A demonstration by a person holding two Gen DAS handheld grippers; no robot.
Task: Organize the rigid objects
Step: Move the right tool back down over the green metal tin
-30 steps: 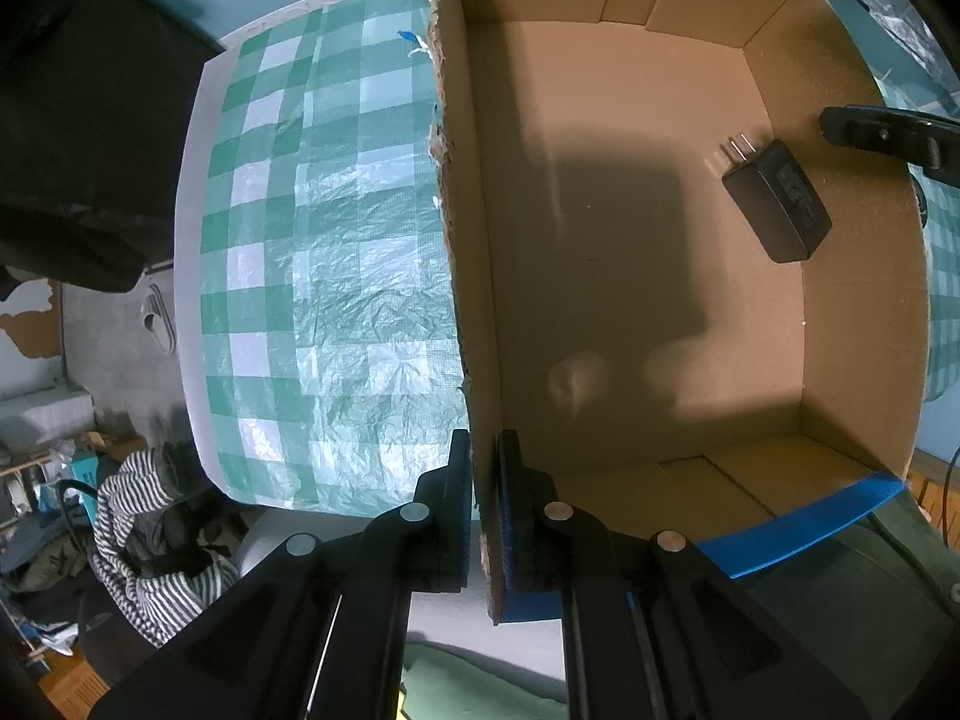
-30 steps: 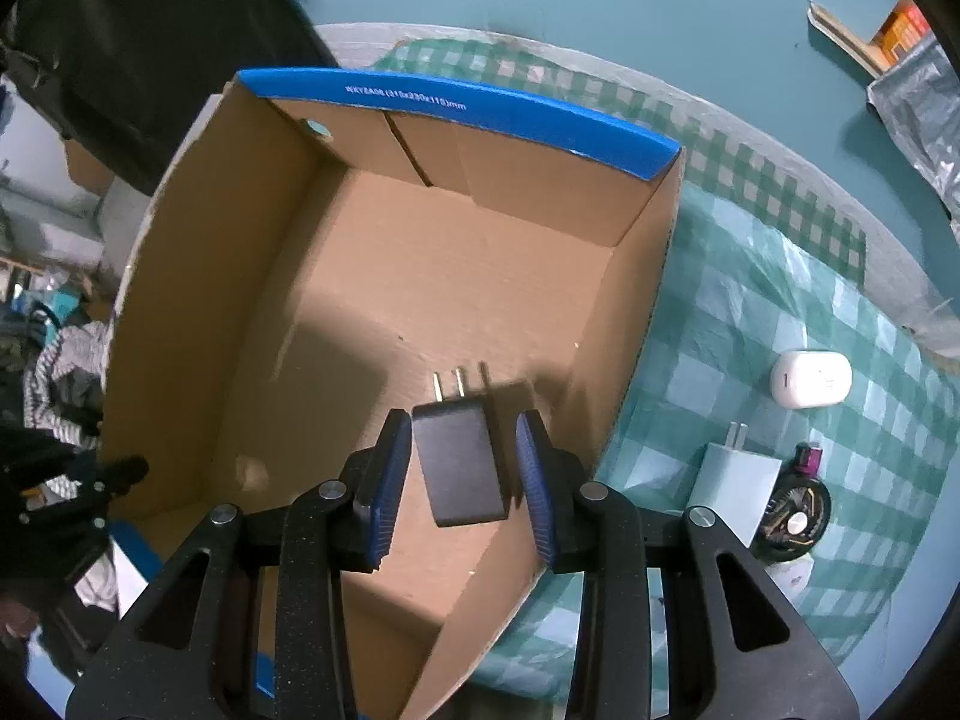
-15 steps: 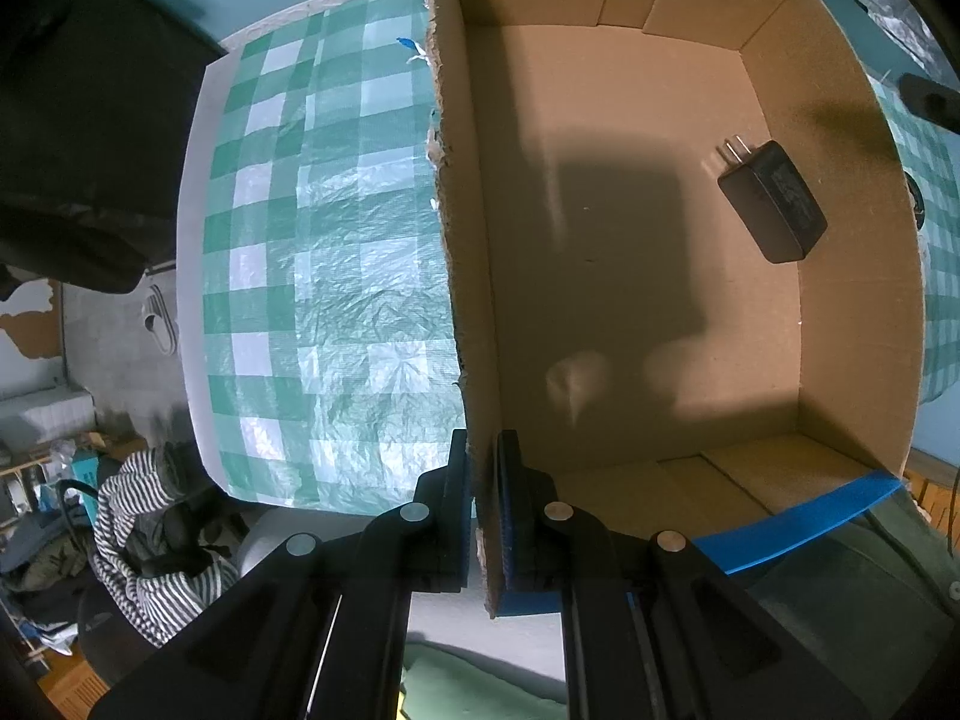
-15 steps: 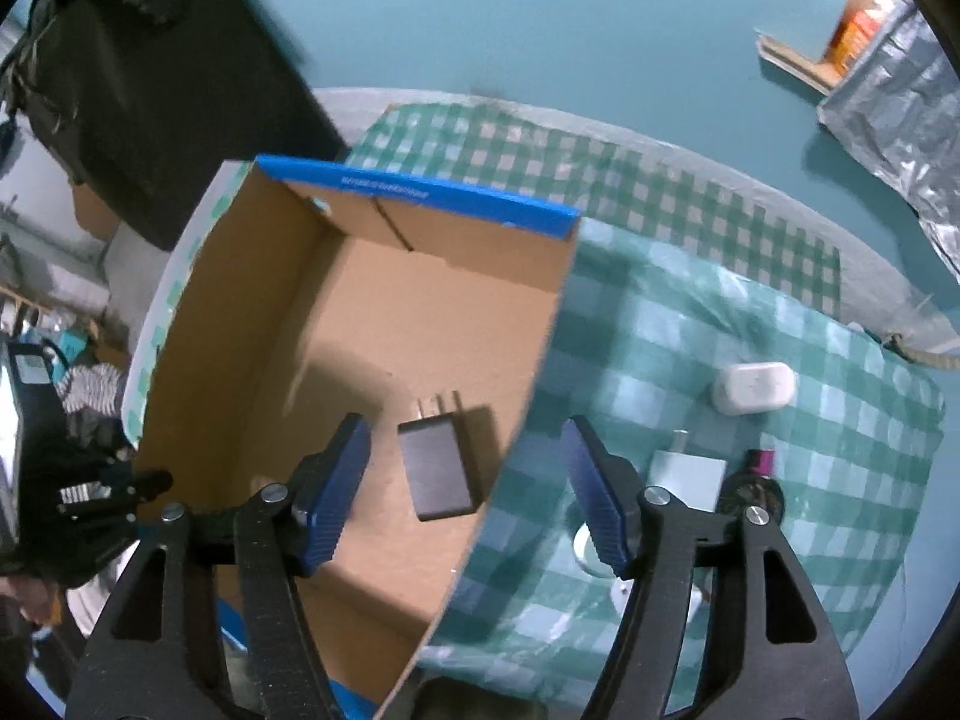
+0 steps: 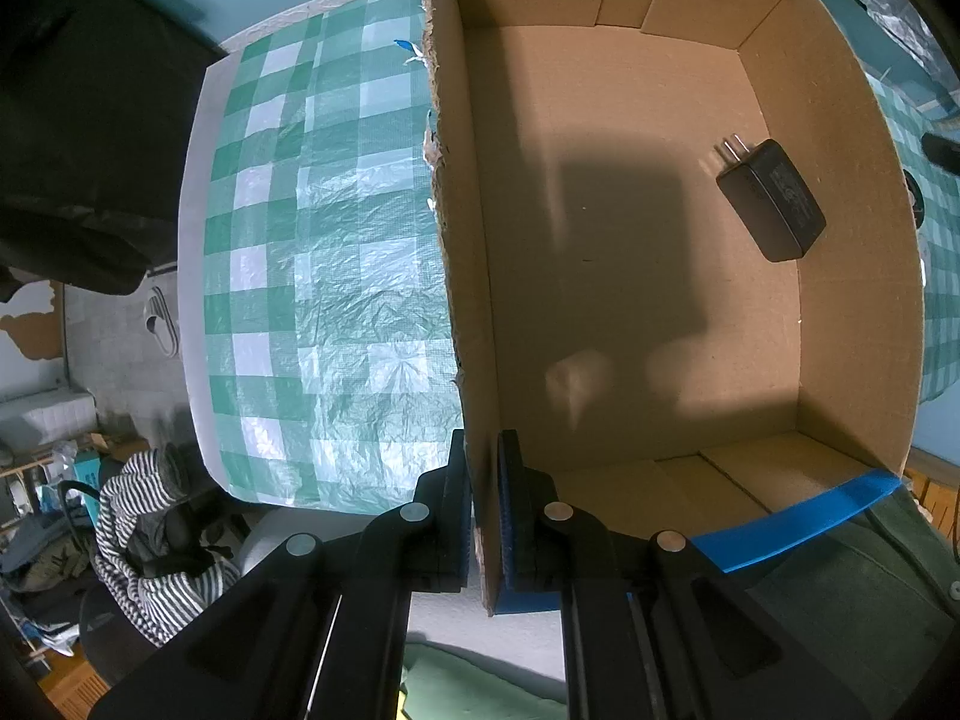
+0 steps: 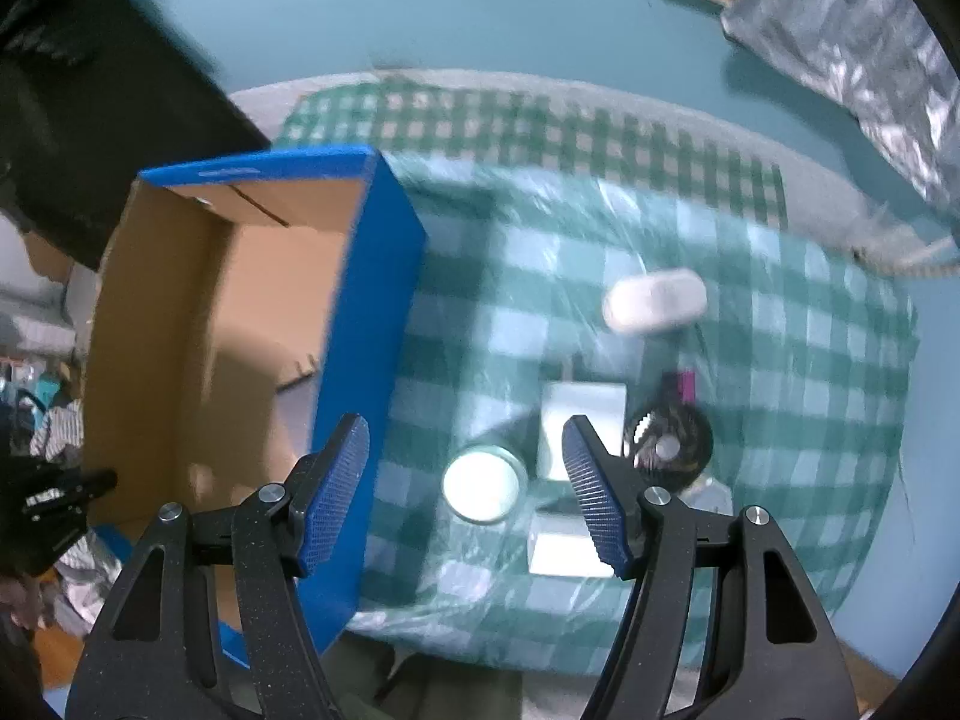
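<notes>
My left gripper is shut on the left wall of the open cardboard box. A black plug adapter lies flat on the box floor by the right wall. My right gripper is open and empty, above the checked cloth to the right of the box. Below it lie a round white disc, a white charger, a second white block, a black round item and a white oval case.
The green checked cloth covers a round table whose edge runs at the left. A striped garment lies on a chair below the table. A silver bag lies at the far right.
My right gripper let go of the black adapter, opened wide and moved up and right out of the box, over the cloth. The left gripper kept its hold on the box wall.
</notes>
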